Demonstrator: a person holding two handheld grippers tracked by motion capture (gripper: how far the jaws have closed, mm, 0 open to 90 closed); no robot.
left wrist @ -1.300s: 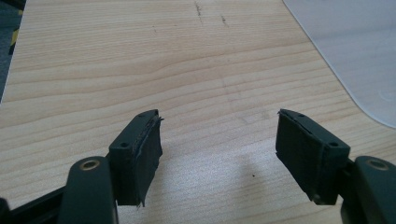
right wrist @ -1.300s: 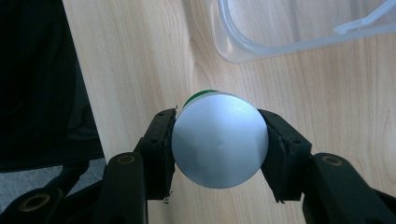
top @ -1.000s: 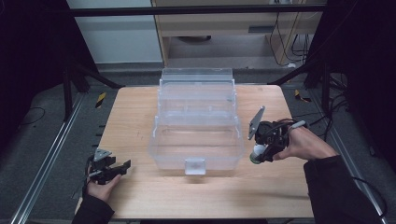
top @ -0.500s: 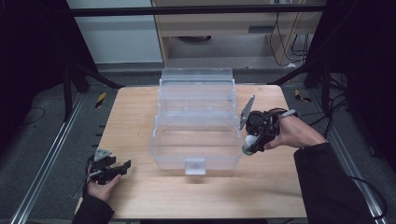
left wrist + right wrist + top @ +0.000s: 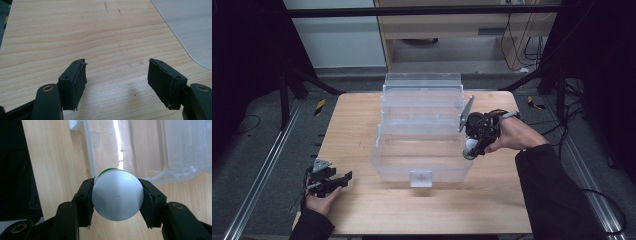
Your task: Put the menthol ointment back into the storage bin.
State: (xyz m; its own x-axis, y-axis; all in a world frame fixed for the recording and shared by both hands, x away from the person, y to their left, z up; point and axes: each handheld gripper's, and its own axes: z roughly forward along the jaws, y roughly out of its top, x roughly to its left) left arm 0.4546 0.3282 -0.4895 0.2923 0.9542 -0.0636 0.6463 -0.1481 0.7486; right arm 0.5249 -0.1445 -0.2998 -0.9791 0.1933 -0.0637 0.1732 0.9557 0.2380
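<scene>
One can (image 5: 117, 195) sits clamped in right gripper (image 5: 476, 140) above clear box (image 5: 422, 150); left gripper (image 5: 117, 80) gapes.

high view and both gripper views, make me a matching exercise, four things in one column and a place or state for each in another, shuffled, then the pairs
Things:
1. left gripper
2. right gripper
3. clear plastic box
4. white can

Places or states:
A. middle of the wooden table, lid open
B. at the box's right rim
C. jaws apart, nothing between them
D. clamped between two jaws

Pairs: 1-C, 2-B, 3-A, 4-D
</scene>
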